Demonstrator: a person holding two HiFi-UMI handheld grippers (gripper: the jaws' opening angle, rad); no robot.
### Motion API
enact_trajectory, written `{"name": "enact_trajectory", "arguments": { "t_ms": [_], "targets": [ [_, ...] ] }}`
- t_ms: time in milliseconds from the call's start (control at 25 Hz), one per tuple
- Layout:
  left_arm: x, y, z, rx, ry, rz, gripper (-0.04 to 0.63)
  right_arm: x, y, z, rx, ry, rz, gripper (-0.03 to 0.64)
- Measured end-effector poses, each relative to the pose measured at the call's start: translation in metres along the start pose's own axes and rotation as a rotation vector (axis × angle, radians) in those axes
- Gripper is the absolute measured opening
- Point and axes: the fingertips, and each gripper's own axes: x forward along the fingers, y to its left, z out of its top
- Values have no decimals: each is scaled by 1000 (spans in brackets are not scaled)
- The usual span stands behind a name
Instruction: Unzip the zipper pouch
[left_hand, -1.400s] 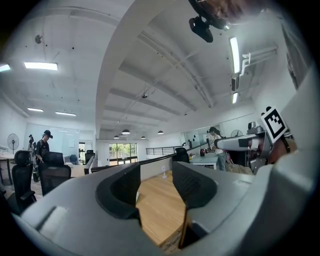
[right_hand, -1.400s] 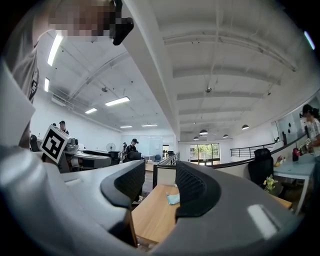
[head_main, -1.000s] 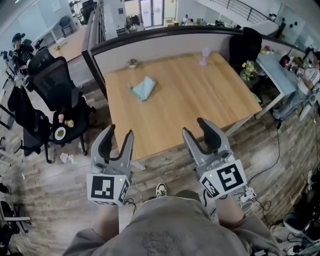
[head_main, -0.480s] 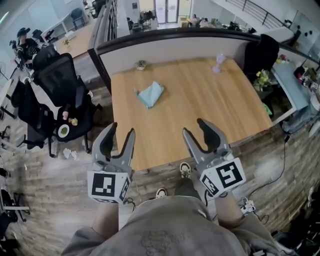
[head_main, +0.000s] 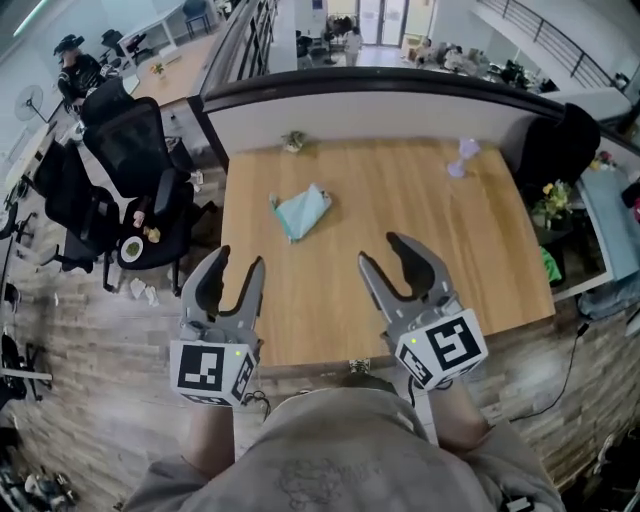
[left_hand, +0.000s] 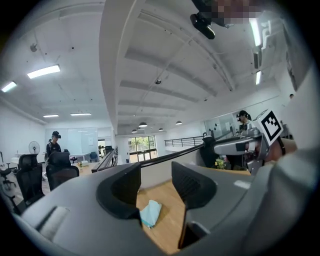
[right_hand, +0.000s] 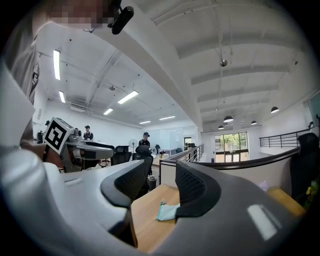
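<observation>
A light teal zipper pouch (head_main: 300, 211) lies flat on the wooden table (head_main: 420, 250), toward its far left part. It also shows between the jaws in the left gripper view as the pouch (left_hand: 149, 213) and in the right gripper view as the pouch (right_hand: 166, 212). My left gripper (head_main: 237, 270) is open and empty, held over the table's near left edge. My right gripper (head_main: 381, 251) is open and empty too, above the table's near middle. Both are well short of the pouch.
A small pale purple object (head_main: 460, 156) and a small plant-like item (head_main: 294, 142) stand near the table's far edge, against a grey partition (head_main: 380, 105). Black office chairs (head_main: 130, 190) stand left of the table. Another desk (head_main: 620, 230) lies to the right.
The person has stepped toward the table. Both grippers, still open, now hang over its near edge, and the pouch appears closer to them.
</observation>
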Motion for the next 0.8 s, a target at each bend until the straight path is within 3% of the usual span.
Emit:
{"name": "enact_trajectory", "arguments": {
  "t_ms": [400, 800],
  "targets": [
    [44, -10, -3, -7, 54, 166, 179, 37, -64, -12, -1, 28, 164, 173],
    [59, 3, -14, -7, 97, 203, 179, 67, -65, -24, 1, 44, 237, 173]
  ]
}}
